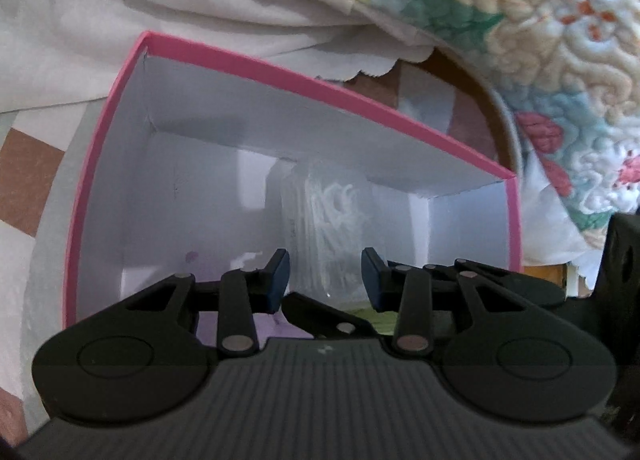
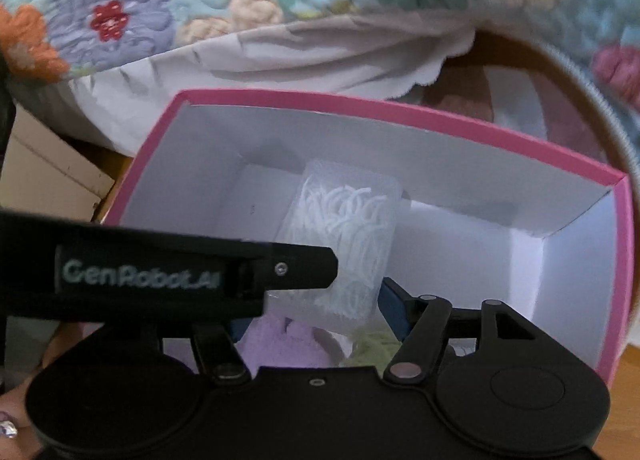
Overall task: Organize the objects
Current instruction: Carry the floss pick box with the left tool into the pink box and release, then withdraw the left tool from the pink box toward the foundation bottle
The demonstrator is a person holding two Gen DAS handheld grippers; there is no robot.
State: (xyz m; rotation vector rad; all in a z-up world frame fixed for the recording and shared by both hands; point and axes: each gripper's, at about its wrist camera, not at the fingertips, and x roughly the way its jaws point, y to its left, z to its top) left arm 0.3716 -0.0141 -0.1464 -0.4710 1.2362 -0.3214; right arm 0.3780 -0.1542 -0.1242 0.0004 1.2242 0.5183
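Left gripper [image 1: 325,278]: jaws seen apart with a clear gap, nothing pressed between the blue pads [image 1: 279,276]; a clear packet of white floss picks [image 1: 332,219] is seen beyond the gap, inside the box, not touched as far as can be told. Right gripper [image 2: 320,314]: jaws seen set wide, one blue pad [image 2: 394,306] visible just beside the packet's lower edge, the other mostly hidden behind the left gripper's black arm [image 2: 168,280], which crosses the right wrist view. The clear packet [image 2: 344,244] sits between the right jaws; whether the pads press on it cannot be told.

The packet is lying tilted in a pink-rimmed box [image 1: 108,163] with white inner walls, near the middle of the floor of the box. Below it in the right view, a lilac soft item [image 2: 280,344] and a pale green soft item [image 2: 372,348] are seen in the box, close to the jaws. Box rim [image 2: 400,105] is open, no lid on it.

Around the box: a beige cloth [image 1: 120,19] and a floral quilt [image 1: 540,39] are bunched behind it. A fingertip with a decorated nail [image 2: 8,426] is seen at the lower left edge of the right view.
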